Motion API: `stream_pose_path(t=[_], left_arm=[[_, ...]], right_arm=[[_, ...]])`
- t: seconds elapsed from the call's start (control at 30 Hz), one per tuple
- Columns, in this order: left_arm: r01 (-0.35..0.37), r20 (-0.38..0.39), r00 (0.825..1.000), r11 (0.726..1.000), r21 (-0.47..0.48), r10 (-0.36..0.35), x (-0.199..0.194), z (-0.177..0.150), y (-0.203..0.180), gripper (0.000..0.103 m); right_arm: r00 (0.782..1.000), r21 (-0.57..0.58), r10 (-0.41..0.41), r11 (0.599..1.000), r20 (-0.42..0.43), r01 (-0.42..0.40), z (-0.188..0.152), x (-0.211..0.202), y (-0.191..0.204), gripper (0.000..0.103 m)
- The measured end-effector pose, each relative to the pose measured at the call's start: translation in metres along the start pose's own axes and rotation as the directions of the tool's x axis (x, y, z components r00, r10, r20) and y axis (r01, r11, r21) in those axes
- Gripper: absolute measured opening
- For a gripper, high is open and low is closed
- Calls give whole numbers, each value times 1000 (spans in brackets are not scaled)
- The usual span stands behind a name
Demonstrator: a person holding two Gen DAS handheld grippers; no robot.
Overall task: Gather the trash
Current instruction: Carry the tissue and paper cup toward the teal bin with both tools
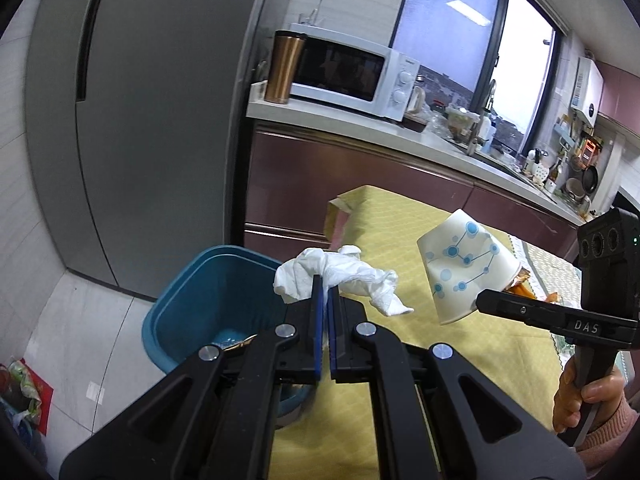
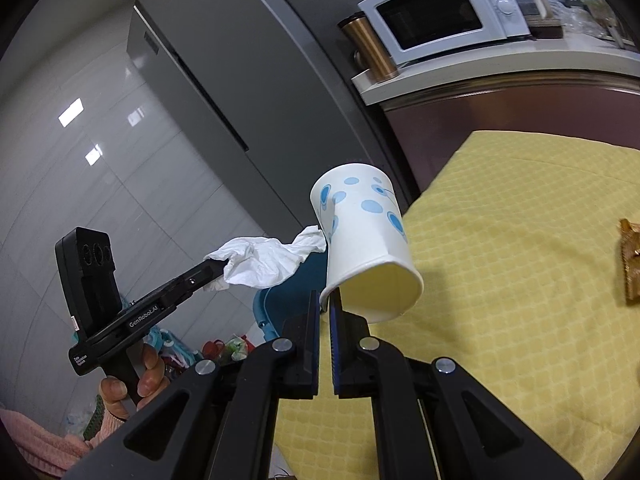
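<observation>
Left gripper (image 1: 326, 292): jaws together, clamped on a crumpled white tissue (image 1: 340, 276) that spills past both sides of the fingertips, off the table; right gripper (image 2: 325, 300): jaws together, pinching the rim of a white paper cup (image 2: 360, 240) with blue dots, cup tilted, open mouth facing back toward the camera, held in the air above the cloth.

Around them, largest first: grey refrigerator (image 1: 152, 120) rises beyond the left gripper, filling the far left; maroon cabinets (image 1: 360, 176) under a pale counter run behind both tools; yellow quilted tablecloth (image 2: 520, 280) lies below and to the right of both grippers, its near corner ahead of the left one; blue trash bin (image 1: 208, 296) stands on the floor just left of and below the left gripper, beside the table edge, mouth open, something pale at its bottom, the tissue's left end hanging over its near rim as seen from the left wrist; from the right wrist the bin shows only in part behind the cup and tissue.

Smaller: white microwave (image 1: 352, 76) on the counter, copper tumbler (image 1: 285, 67) just beside it; brown wrapper (image 2: 630, 260) on the cloth well right of the right gripper; a hand (image 1: 588, 396) in a pink sleeve grips the right tool's handle; colourful bags (image 1: 20, 392) on the floor, far left.
</observation>
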State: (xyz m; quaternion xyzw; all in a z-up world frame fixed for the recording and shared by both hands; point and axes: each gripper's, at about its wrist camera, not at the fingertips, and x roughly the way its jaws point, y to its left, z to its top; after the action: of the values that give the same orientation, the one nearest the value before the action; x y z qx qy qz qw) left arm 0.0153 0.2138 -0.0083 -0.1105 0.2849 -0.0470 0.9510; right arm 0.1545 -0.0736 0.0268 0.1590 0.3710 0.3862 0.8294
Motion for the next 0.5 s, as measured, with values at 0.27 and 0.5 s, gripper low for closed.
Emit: stream_pose_path(t=[0.27,0.5], left_arm=[[-38,-9,999,999,-30,38,4,0,19,2],[-69,-19,997,996,-50,69,11,-1,33,2]], right_arm=[[999,-37,19,999,-30,-20,5,17,15,4],[997,-73,37,996,-61,-41,5,36,34,4]])
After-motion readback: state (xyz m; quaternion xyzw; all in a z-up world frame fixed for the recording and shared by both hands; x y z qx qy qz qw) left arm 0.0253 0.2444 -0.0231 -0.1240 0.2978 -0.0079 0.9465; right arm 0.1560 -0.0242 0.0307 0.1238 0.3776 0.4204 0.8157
